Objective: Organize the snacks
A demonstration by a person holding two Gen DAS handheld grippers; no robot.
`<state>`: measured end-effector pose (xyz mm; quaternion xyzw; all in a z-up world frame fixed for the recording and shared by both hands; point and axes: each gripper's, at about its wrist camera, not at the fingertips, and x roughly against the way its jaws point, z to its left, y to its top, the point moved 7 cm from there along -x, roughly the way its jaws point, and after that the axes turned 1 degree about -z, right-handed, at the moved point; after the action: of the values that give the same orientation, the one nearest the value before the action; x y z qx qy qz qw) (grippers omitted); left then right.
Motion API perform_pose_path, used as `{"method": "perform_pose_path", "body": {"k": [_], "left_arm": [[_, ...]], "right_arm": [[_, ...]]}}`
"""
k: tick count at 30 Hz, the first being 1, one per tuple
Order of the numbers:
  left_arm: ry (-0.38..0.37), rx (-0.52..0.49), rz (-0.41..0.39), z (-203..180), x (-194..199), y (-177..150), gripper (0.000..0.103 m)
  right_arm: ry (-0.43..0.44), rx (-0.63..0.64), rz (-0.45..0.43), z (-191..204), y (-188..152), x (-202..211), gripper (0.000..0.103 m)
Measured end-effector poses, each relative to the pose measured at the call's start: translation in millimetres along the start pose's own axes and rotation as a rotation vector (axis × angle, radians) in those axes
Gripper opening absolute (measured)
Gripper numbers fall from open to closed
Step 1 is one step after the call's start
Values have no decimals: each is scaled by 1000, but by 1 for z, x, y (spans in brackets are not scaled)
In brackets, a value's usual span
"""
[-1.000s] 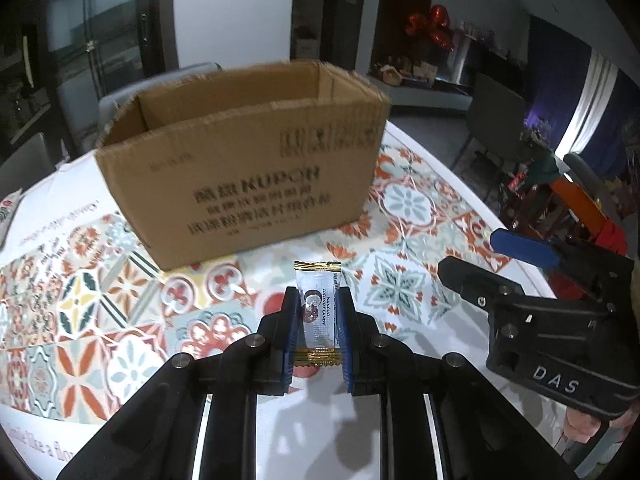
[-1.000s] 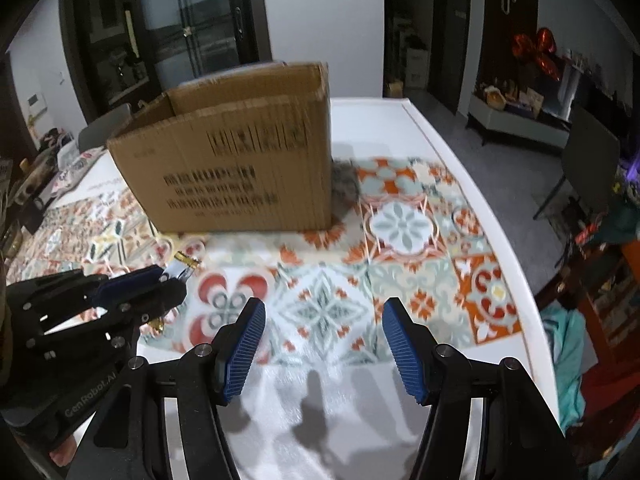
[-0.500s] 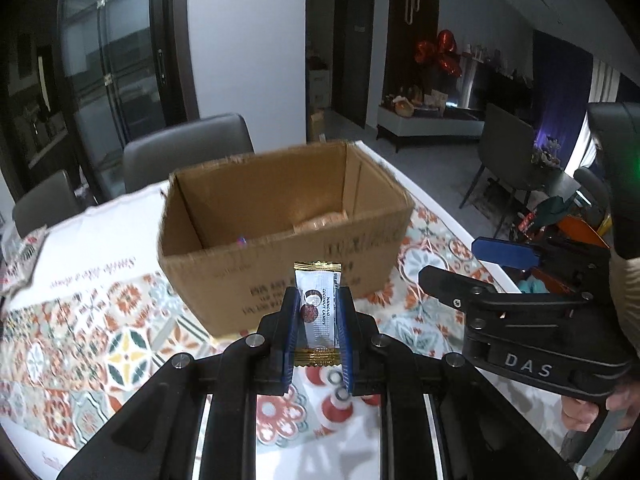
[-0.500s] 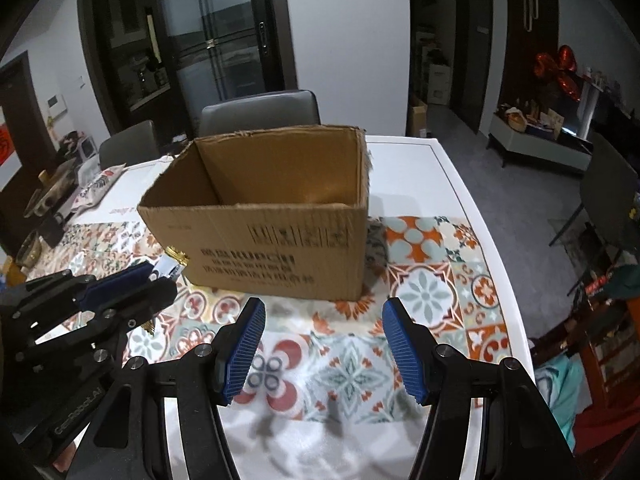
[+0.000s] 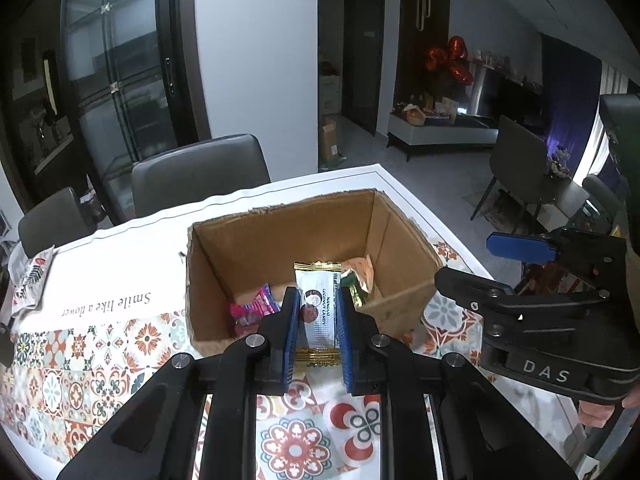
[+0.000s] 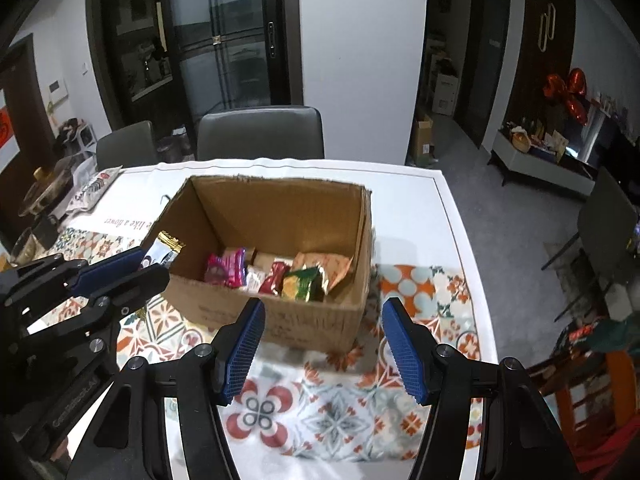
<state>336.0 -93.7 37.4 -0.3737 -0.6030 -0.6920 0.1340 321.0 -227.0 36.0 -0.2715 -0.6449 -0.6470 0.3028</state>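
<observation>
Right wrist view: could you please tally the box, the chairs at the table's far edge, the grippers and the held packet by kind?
Brown cardboard box: 1
Grey padded chairs: 2
Black two-finger grippers (left gripper, right gripper): 2
White gold-edged candy packet in the left gripper: 1
Total: 6
</observation>
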Motion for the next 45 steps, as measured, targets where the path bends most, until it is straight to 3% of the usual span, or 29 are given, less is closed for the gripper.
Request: {"method": "perform_pose_path", "body": {"k": [14,16,18,28,29,31,45], "left_arm": [[49,24,70,16,-40,18,20],[54,26,75,18,-42,18,24],[72,28,73,19,-42,18,35],[140,12,26,20,-13,3,60],[148,6,23,19,-8,0,61],[159,2,10,18,1,-7,62],[227,92,-126,21,81,-76,88]], "right_arm": [[0,-14,50,-6,19,-24,62],[-2,-15,56,-7,19,-27,62],[-6,-15,62,-7,19,-30,62],[-9,-10,42,-5,6,-19,62],[-8,-8,35,-4,3,-17,67],[-14,-8,16,-3,-3,-10,76],[-50,10,-176,15,-72,59,82]]}}
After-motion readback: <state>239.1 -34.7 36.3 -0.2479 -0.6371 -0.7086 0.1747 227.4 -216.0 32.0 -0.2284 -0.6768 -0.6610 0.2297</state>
